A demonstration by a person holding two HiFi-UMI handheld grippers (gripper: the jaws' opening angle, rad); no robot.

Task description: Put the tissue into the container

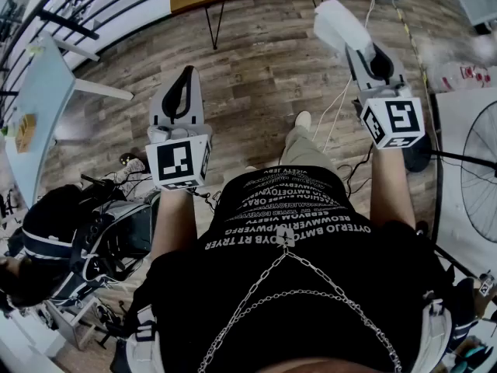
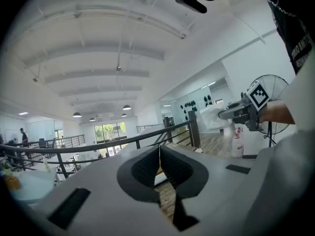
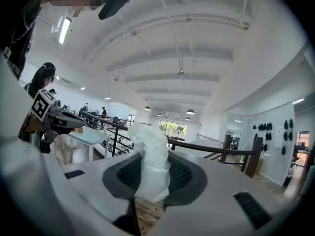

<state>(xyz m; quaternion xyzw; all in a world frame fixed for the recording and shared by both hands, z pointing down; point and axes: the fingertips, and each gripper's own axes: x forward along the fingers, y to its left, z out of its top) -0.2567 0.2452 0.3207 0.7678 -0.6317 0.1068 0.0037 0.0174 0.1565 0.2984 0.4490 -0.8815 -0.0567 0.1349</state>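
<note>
Head view: right gripper (image 1: 359,47) pinches the tissue (image 1: 338,22), left gripper (image 1: 185,74) fingers together, empty, fan (image 1: 475,169) at right.

The person wears a black short-sleeved T-shirt (image 1: 303,340) with several lines of white lettering across the chest, a thin silver chain (image 1: 311,292) lying over it, khaki trousers (image 1: 307,152) and a light shoe (image 1: 302,120). The left gripper (image 1: 187,72) and the right gripper (image 1: 361,49) both have a smooth pale grey shell with a dark oval opening in the middle, and their jaws are lined with black ribbed pads (image 2: 142,171). Each of them carries a white cube with black square markers on its faces, the left cube (image 1: 180,162) and the right cube (image 1: 394,120).
</note>
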